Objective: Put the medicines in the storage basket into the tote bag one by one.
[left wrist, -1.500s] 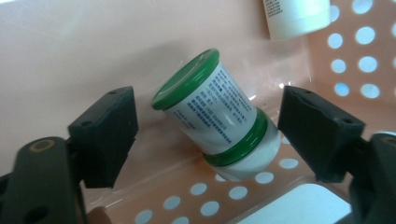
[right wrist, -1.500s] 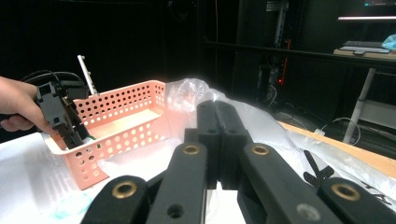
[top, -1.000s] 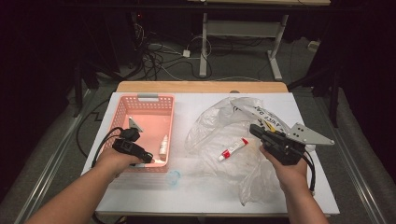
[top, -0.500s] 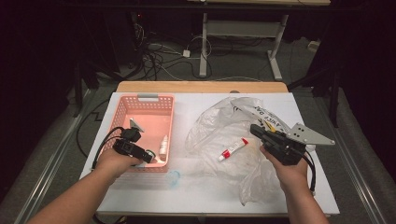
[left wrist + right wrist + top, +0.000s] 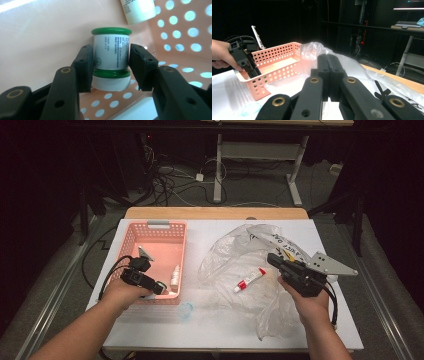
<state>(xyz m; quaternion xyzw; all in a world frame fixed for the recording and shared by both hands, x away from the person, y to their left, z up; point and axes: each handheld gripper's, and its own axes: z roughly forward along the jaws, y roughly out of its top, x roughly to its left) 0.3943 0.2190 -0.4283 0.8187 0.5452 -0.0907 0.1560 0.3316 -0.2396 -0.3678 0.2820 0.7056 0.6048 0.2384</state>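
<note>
The left gripper (image 5: 111,68) view shows its half-open jaws flanking a green-rimmed, white-capped jar (image 5: 111,58), contact uncertain; from above the pink perforated basket (image 5: 150,232) hides it. The right gripper (image 5: 328,75) is empty, jaws together.

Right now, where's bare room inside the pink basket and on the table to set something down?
Basket: its far half is bare; the near right corner is crowded with the white bottle, the green-capped jar and the left gripper. Table: bare along the far edge and at the near left corner. The plastic bag with the tube takes up the right half.
</note>
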